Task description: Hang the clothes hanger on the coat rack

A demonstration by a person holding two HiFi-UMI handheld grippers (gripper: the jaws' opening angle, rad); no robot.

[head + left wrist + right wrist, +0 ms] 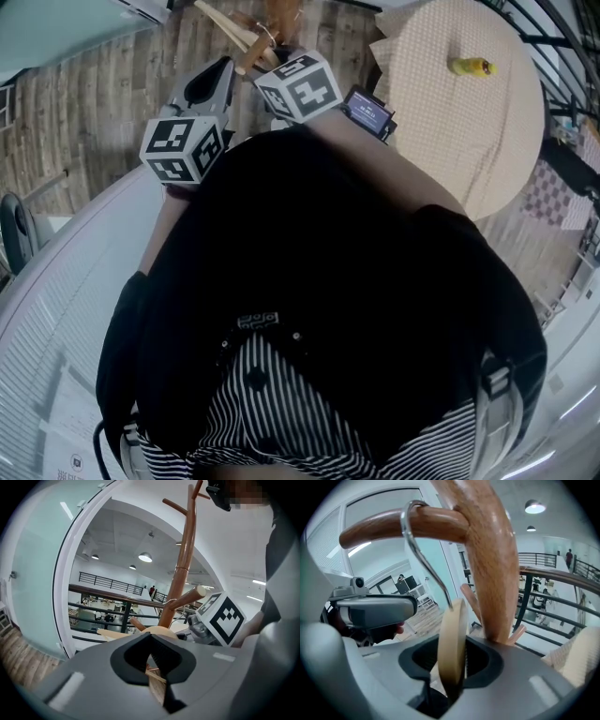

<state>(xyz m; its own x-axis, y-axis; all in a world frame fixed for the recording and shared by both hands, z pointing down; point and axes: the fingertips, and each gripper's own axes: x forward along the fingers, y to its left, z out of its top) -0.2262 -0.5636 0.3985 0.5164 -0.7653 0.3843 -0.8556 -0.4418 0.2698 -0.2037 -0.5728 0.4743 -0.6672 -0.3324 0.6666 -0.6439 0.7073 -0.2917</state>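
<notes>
We see the clothes hanger (452, 639) between our right gripper's (451, 663) parted jaws, its hook (423, 562) looped over the coat rack's (490, 569) peg (384, 527) just above. Our left gripper (152, 665) is clamped on the hanger's wood, beside a cube (224, 617) of black-and-white squares.

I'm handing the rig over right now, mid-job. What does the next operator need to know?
Left gripper: shut on the hanger.
Right gripper: jaws apart, with the hanger between them but not pinched.
The hanger's metal hook sits over a peg of the coat rack.
Done: hook on peg.
Left: open the left jaws, draw both grippers back, check that it hangs freely.
</notes>
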